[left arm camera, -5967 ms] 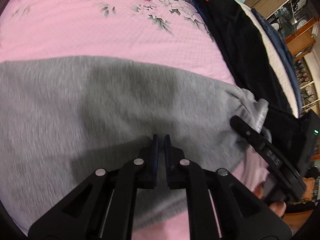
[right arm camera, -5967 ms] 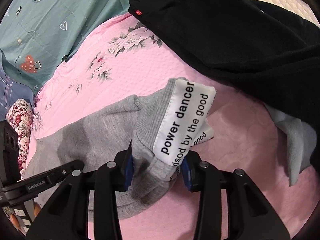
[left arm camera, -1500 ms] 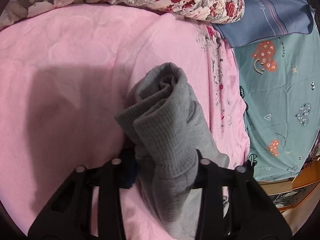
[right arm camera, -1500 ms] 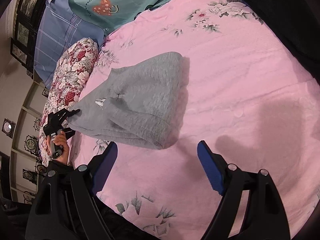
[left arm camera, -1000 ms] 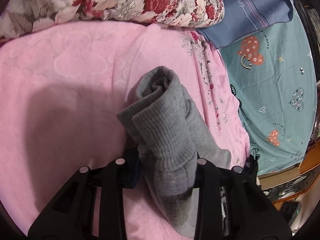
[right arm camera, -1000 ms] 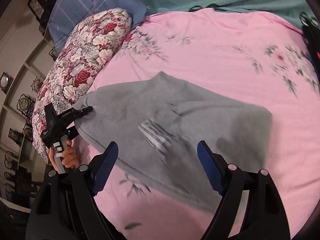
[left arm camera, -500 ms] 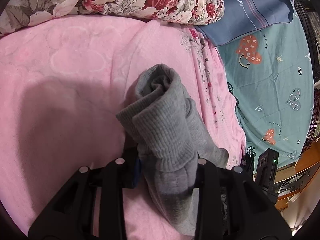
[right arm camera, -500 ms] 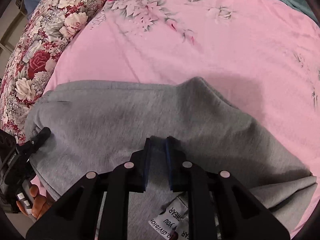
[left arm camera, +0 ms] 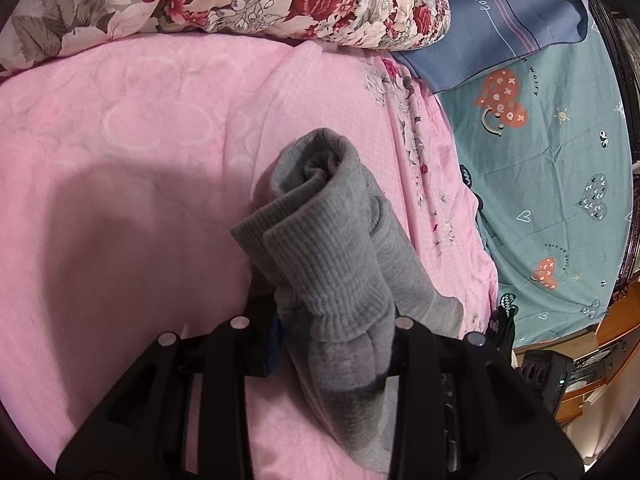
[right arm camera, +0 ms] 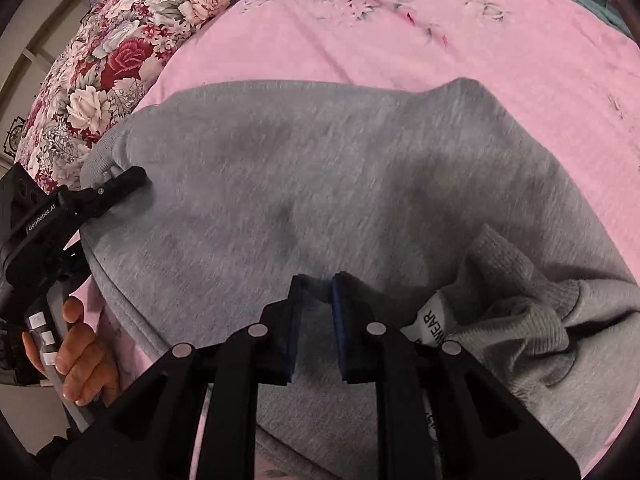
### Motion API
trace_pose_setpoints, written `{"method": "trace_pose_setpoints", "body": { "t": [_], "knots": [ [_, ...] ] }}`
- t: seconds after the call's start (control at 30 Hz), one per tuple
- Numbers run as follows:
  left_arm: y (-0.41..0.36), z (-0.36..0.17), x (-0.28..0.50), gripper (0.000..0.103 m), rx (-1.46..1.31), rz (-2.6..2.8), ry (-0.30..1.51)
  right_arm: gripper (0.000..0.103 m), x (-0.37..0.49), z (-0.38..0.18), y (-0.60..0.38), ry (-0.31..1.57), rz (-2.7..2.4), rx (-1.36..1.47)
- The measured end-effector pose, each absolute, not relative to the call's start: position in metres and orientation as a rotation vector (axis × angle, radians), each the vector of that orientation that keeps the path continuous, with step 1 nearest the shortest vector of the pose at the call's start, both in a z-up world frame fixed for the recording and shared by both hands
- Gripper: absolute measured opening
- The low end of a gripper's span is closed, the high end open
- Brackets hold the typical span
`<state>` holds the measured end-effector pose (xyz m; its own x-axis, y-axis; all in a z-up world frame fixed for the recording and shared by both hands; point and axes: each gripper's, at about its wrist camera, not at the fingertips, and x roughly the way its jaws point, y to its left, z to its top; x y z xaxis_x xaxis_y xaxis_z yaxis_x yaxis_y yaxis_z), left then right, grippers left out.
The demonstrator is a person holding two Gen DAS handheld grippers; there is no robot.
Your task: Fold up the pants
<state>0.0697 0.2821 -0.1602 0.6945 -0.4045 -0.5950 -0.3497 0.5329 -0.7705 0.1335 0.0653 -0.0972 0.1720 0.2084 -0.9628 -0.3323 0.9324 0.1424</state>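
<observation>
Grey sweatpants point(right arm camera: 340, 184) lie spread on the pink bedspread point(right arm camera: 360, 32). My left gripper point(left arm camera: 334, 320) is shut on the ribbed cuff end of the pants point(left arm camera: 332, 248), which bunches up between its fingers. In the right wrist view the left gripper point(right arm camera: 120, 184) holds the pants' left corner. My right gripper point(right arm camera: 316, 280) hovers low over the middle of the pants, its blue pads a narrow gap apart with nothing clearly between them. The waistband and white label point(right arm camera: 432, 320) lie just right of it.
A floral pillow point(left arm camera: 240, 0) lies along the head of the bed, also in the right wrist view point(right arm camera: 120, 48). A blue pillow point(left arm camera: 512, 12) and teal heart-print sheet point(left arm camera: 552, 168) lie to the right. Wooden furniture point(left arm camera: 600, 364) stands beyond the bed edge.
My right gripper has closed from wide open to nearly shut and come down close over the pants. My left gripper has kept its hold on the cuff, barely moving.
</observation>
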Motion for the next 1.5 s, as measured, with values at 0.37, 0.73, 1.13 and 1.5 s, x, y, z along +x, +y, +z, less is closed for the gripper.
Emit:
{"method": "trace_pose_setpoints", "body": {
  "t": [0.37,0.73,1.13,1.5],
  "knots": [
    [0.241,-0.082,0.053,0.03,-0.714,0.035,0.772,0.053,0.026,0.015,-0.071,1.042,0.292,0.09],
    [-0.021,0.041,0.01,0.029,-0.057,-0.368,0.61,0.053,-0.105,0.01,-0.245,0.9,0.011,0.38],
    [-0.13,-0.049,0.024,0.077,0.271,-0.472,0.889,0.053,-0.14,-0.007,-0.29,0.888,0.01,0.477],
    [-0.022,0.03,0.008,0.098,-0.158,-0.674,0.795,0.053,-0.097,0.012,-0.254,0.909,0.109,0.42]
  ]
}}
